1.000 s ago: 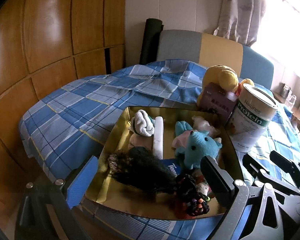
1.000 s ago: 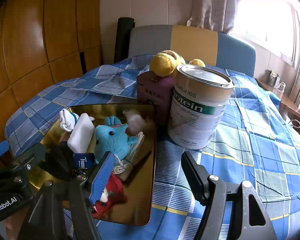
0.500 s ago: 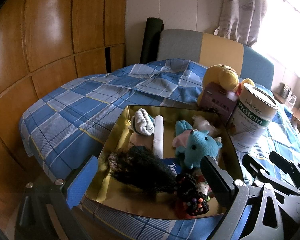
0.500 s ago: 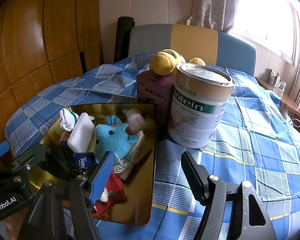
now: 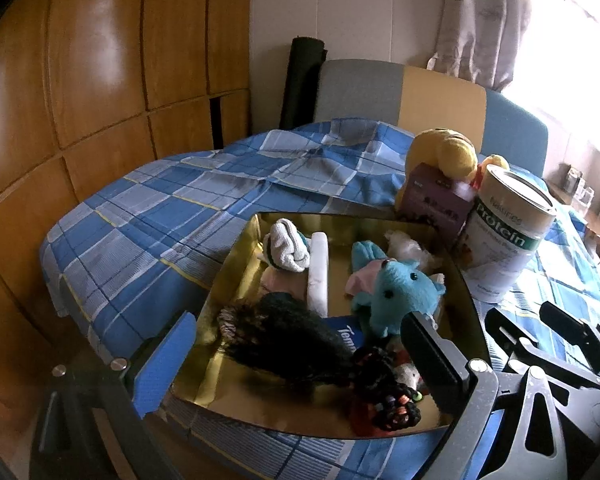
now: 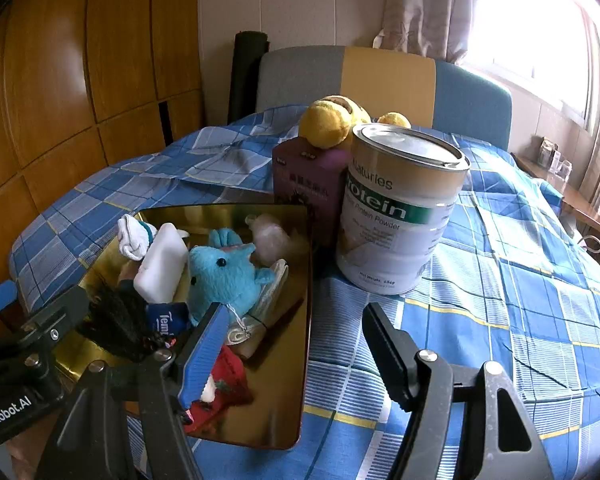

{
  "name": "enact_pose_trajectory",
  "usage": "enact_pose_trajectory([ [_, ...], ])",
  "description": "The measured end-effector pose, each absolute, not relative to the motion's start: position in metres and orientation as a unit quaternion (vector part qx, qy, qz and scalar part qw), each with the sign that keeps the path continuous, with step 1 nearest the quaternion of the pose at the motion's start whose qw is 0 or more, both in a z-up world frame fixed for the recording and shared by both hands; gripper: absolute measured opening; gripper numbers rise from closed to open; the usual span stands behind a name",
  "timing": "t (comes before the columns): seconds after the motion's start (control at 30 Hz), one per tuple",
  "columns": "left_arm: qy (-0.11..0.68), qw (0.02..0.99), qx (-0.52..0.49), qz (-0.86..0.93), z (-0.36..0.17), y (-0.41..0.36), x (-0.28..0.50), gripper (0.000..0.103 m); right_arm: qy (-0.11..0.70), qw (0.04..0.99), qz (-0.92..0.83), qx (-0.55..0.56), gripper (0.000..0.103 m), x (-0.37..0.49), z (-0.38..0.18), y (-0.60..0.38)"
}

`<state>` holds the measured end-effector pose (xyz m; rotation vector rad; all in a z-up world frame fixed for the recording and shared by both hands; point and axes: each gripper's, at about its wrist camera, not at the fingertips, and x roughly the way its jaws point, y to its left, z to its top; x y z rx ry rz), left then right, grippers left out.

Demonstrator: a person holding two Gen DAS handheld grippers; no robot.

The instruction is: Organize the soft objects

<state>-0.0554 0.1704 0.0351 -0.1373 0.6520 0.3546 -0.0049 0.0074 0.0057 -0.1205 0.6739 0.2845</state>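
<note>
A gold tray (image 5: 236, 256) (image 6: 288, 408) on the blue checked bed holds several soft things: a blue plush (image 5: 400, 296) (image 6: 224, 272), a rolled white sock (image 5: 286, 246) (image 6: 134, 236), a white pad (image 5: 318, 272) (image 6: 162, 264), a black fuzzy wig-like bundle (image 5: 288, 336) and a red soft piece (image 6: 224, 384). A yellow plush (image 5: 446, 152) (image 6: 332, 120) lies behind the tray. My left gripper (image 5: 296, 352) hovers open over the tray's near end, nothing between its fingers. My right gripper (image 6: 292, 340) stands open above the tray's right rim, empty too.
A white protein can (image 6: 400, 208) (image 5: 508, 236) and a purple box (image 6: 308, 188) (image 5: 436, 200) stand right of the tray. A wooden wardrobe (image 5: 80, 100) runs along the left; a headboard (image 6: 384, 76) and a bright window (image 6: 540, 32) lie behind.
</note>
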Motion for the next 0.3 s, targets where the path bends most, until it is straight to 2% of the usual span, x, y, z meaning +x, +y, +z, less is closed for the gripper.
enact_pose_trajectory([
  [0.13,0.314,0.930,-0.074,0.174,0.0344,0.1719,-0.0571,0.100,0.332,0.931,0.139,-0.058,0.070,-0.0048,0.0040,0.0073],
  [0.3,0.324,0.928,-0.080,0.168,0.0326,0.1754,-0.0543,0.101,0.332,0.932,0.136,-0.043,0.070,-0.0041,0.0061,0.0002],
])
